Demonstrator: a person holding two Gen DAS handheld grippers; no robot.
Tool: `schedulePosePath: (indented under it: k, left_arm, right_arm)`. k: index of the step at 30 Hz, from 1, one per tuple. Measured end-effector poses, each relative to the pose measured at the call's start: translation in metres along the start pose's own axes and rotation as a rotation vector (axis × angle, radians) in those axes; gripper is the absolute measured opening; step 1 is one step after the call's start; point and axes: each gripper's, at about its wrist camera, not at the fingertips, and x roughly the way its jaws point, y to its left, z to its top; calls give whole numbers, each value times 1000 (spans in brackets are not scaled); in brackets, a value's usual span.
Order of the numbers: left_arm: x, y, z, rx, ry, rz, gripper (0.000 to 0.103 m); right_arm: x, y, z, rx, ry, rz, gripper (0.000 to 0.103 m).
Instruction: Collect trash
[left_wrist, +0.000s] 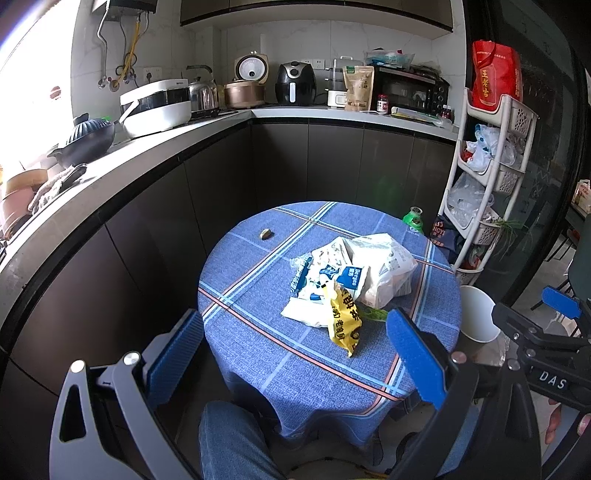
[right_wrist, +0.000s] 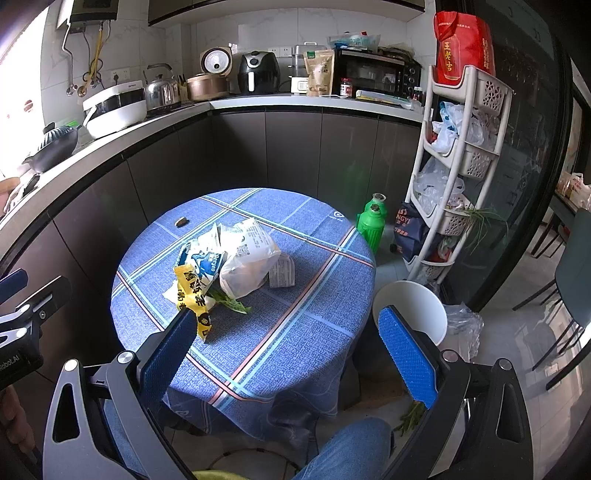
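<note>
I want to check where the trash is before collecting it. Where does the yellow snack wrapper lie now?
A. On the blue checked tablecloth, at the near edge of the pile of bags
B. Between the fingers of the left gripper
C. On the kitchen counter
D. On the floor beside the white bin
A: the yellow snack wrapper lies on the blue checked tablecloth against the pile of bags, and both grippers are open and empty.

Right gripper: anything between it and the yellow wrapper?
No. In the right wrist view, only bare blue tablecloth lies between the open right gripper and the yellow wrapper.
</note>
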Motion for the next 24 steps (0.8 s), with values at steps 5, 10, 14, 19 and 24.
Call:
schedulePosePath:
  k: [5,10,14,19,24]
  left_arm:
    - [11,-1,1,-2,16,-3,99]
    - [21,20,2,-44,-1,-38,99]
    - [36,48,-1,-106,0,-82,99]
    - [73,55,-12,-122,68,-178,95]
    - [117,30,-18,-75,158,-298,85]
  right_arm:
    - [9,-4,6,0,18,3,95]
    - [24,-5,3,0,-2,84,95]
    - [57,0,-4,-6,38,177,95]
    - [108,13,-13,-30,83,217,94]
    - [153,16,-12,-36,141,261,86]
